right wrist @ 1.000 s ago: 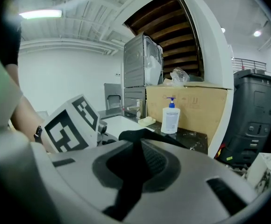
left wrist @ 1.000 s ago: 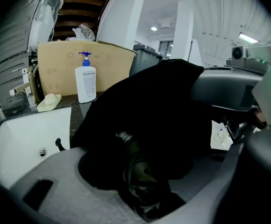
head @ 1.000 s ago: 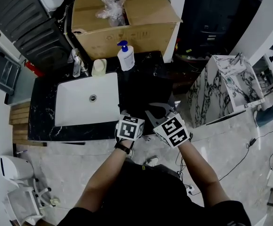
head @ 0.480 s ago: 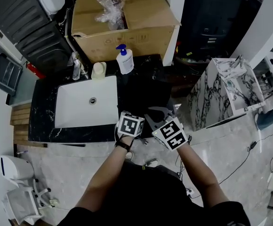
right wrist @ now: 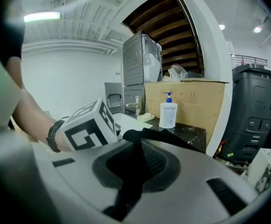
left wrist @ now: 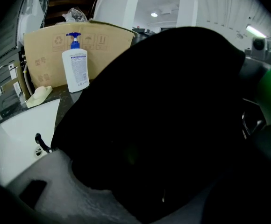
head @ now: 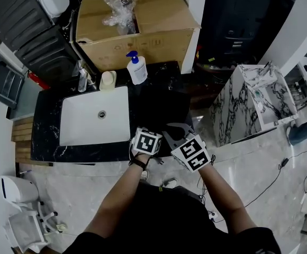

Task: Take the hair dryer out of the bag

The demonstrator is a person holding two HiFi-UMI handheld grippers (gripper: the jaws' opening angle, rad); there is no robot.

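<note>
- Bathroom-ish setup: a black marble desk (head: 46, 131) with a white sink (head: 95, 123) set into it.
- Left gripper (left wrist: 140, 185): its jaws have just been opening and now stand wide apart, aimed down at the black bag (left wrist: 173, 101). Dark fabric fills the whole space between them, but I don't see the pads pressing on anything.
- Right gripper (right wrist: 134, 148): clamped tight on a fold of the bag's fabric, holding that edge up near the front of the desk.
- Hair dryer: not visible in any view. My guess is it's inside the bag, which sits on the desk just right of the sink.
- What could go wrong: the left gripper is reaching in blind, so it could close on lining or a cord instead of the dryer body. Then the bag would come up with it, or the fold could slip out of the right gripper.
- A dragged bag could also knock over the pump bottle (head: 136, 69) behind it.
- Count: two grippers, one bag, one sink, one pump bottle, one soap bar (head: 107, 80), one cardboard box (head: 137, 30), zero hair dryers showing.
</note>
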